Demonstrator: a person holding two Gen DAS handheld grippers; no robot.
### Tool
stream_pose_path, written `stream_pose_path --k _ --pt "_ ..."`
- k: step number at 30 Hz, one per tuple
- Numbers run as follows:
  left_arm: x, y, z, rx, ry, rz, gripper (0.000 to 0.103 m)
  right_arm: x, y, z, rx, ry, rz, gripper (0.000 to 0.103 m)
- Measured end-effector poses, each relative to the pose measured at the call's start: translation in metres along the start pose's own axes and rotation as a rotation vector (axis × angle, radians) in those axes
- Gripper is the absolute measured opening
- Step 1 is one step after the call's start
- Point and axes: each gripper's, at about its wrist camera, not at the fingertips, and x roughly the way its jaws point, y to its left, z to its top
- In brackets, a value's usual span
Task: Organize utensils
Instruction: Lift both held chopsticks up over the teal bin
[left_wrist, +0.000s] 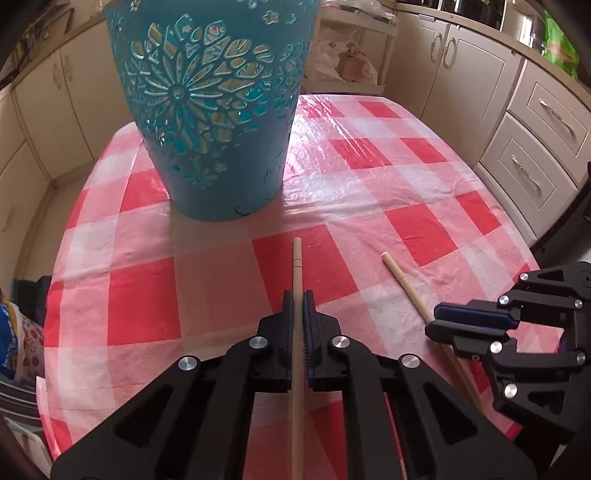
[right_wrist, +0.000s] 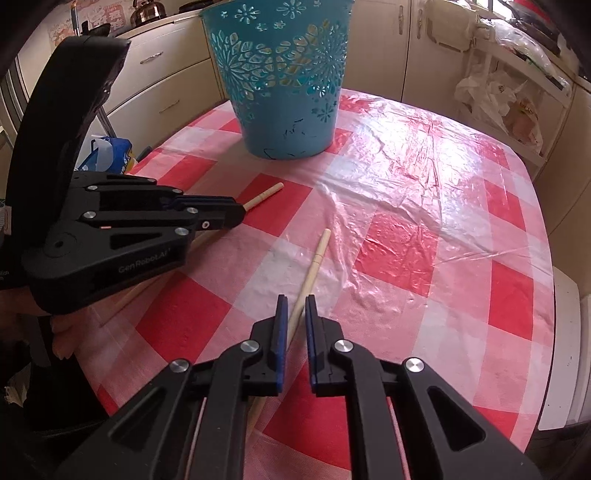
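Observation:
A teal cut-out basket (left_wrist: 214, 110) stands on the far half of the red-checked table (left_wrist: 388, 192); it also shows in the right wrist view (right_wrist: 288, 81). My left gripper (left_wrist: 298, 299) is shut on a wooden chopstick (left_wrist: 297, 266), whose tip points toward the basket. In the right wrist view this gripper (right_wrist: 236, 216) and its chopstick tip (right_wrist: 264, 194) show at left. A second chopstick (right_wrist: 314, 266) lies on the table between the fingers of my right gripper (right_wrist: 296, 301), whose jaws stand slightly apart around it. The right gripper (left_wrist: 432, 319) shows over that chopstick (left_wrist: 400, 277).
Cream kitchen cabinets and drawers (left_wrist: 535, 147) surround the table. A shelf with plastic bags (right_wrist: 509, 99) stands behind it. A blue-and-white package (right_wrist: 110, 151) sits past the table's left edge.

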Motion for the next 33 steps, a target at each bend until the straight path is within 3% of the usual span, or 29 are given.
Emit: stream_pose_path --k 1,4,5,6,7,10,12,17,20,23,27,33 --pt "0.001 -0.001 0.001 0.005 0.006 0.002 0.006 0.001 0.0 0.001 -0.007 0.009 -0.004 0.02" --pt "0.005 -0.003 0.007 0.024 0.02 0.007 0.013 0.004 0.006 0.002 -0.03 0.003 -0.017 0.022" --pt "0.007 -0.005 0.009 0.036 0.019 0.019 0.013 0.004 0.007 0.002 -0.036 -0.001 -0.022 0.02" --pt "0.009 -0.007 0.01 0.052 0.015 0.026 0.012 0.005 0.008 0.001 -0.038 -0.004 -0.018 0.01" --pt "0.008 -0.007 0.011 0.052 0.016 0.014 0.005 0.005 0.008 0.001 -0.036 -0.004 -0.007 0.007" --pt "-0.007 -0.006 0.009 0.04 -0.025 -0.037 0.004 0.001 0.006 -0.001 -0.014 -0.017 -0.005 0.006" --pt "-0.038 -0.004 0.009 0.026 -0.124 -0.093 0.004 -0.006 -0.003 -0.004 0.06 -0.062 0.017 0.006" --pt "-0.137 0.01 0.024 0.023 -0.53 -0.184 0.005 -0.033 -0.028 -0.011 0.263 -0.295 0.097 0.006" --pt "-0.184 0.024 0.048 -0.011 -0.75 -0.155 0.005 -0.039 -0.032 -0.011 0.317 -0.385 0.098 0.006" --pt "-0.21 0.038 0.074 -0.073 -0.895 -0.127 0.005 -0.039 -0.035 -0.012 0.348 -0.438 0.091 0.006" --pt "-0.219 0.054 0.104 -0.157 -1.01 -0.111 0.005 -0.032 -0.042 -0.015 0.396 -0.435 0.101 0.006" --pt "-0.177 0.081 0.147 -0.303 -1.004 -0.117 0.005 -0.037 -0.044 -0.018 0.396 -0.458 0.119 0.006"
